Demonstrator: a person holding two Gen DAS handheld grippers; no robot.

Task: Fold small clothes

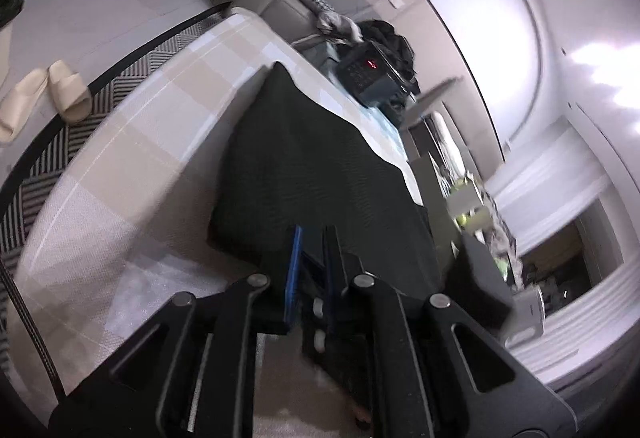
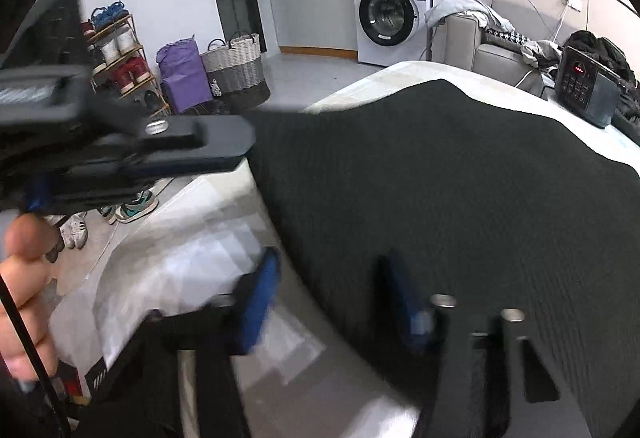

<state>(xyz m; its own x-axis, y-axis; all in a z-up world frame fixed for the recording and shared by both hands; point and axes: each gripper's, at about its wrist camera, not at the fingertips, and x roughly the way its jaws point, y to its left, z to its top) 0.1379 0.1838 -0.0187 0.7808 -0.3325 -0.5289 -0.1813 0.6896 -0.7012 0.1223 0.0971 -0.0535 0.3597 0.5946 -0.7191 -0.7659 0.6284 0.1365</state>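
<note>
Jaws on the left gripper (image 1: 310,238) are pinched tight on the near edge of the black garment (image 1: 304,173); the right gripper (image 2: 328,290) is spread, straddling the near hem, nothing squeezed yet. Garment's draped across the bed (image 1: 132,141). If it's closed early, only one layer gets caught and the fold ends up skewed.

The right gripper (image 2: 332,298) hovers at six o'clock, blue pads apart over the dark cloth's (image 2: 440,177) edge. The left gripper (image 2: 224,141) pinches it at nine o'clock. A washing machine (image 2: 390,17) stands at twelve
</note>
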